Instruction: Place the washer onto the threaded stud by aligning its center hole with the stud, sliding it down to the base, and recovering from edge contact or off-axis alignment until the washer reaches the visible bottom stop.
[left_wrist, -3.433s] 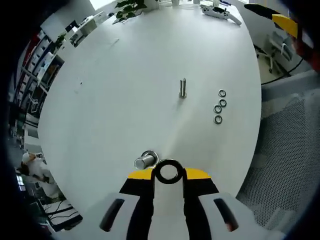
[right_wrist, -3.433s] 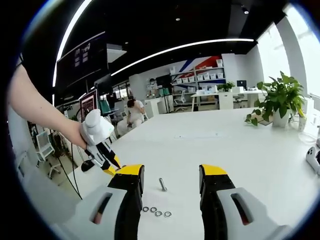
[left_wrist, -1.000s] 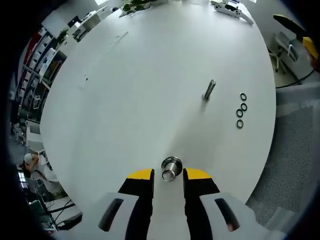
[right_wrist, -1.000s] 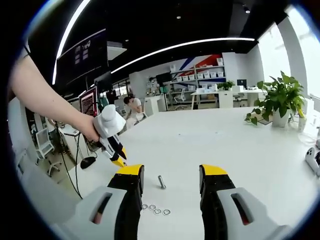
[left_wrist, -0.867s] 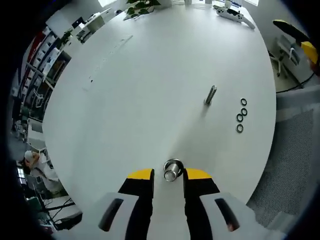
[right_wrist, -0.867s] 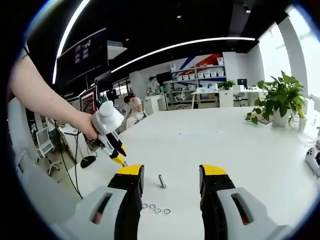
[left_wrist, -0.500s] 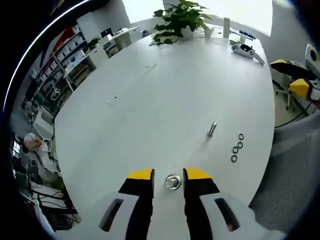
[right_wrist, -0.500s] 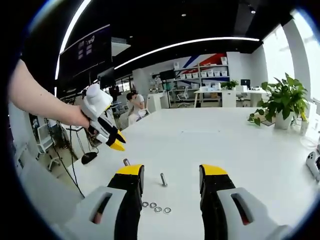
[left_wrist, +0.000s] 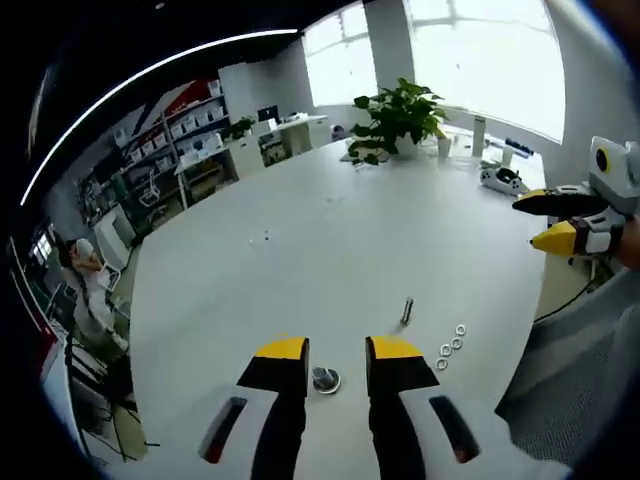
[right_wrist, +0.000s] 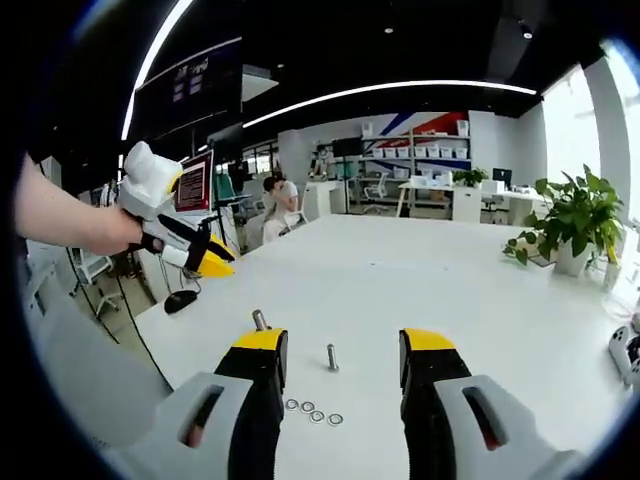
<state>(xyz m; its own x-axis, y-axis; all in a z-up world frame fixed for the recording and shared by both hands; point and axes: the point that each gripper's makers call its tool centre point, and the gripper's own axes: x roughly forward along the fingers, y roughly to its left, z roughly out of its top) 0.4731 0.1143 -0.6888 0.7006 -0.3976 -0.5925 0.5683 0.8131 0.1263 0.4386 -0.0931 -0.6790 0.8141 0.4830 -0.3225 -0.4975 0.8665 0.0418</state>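
i take the stud (left_wrist: 326, 379) as my landmark: in the left gripper view it stands on the white table (left_wrist: 300, 240), just ahead of my left gripper (left_wrist: 335, 352) and showing in the gap between the two yellow-tipped jaws. a washer seems to sit at its base as a flat ring, so i judge that one is already seated; the picture is too small for me to be sure. my left jaws are apart with nothing between them, which fits a gripper that has let go and is lifted clear of the stud.

to the right of the stud in that view a bolt (left_wrist: 406, 311) stands upright, well apart from it. further right, just beyond the bolt, the loose washers (left_wrist: 450, 345) lie flat in a short row near the table edge, there to be picked up one at a time. at the far right my right gripper (left_wrist: 548, 219) hangs off the table edge, high and away from the stud.

in the right gripper view my left gripper (right_wrist: 205, 258) is at the left, held by a hand (right_wrist: 100, 228) above the table. below it the stud (right_wrist: 260, 320) peeks over my right jaw. the bolt (right_wrist: 332, 357) stands in the wide gap of my right gripper (right_wrist: 335, 350), whose jaws are spread and empty, and the washers (right_wrist: 311, 411) lie nearer to me.

nothing stands between the washers and the stud except the bolt. a plant (right_wrist: 575, 220) and a seated person (right_wrist: 277, 200) are far behind the stud.
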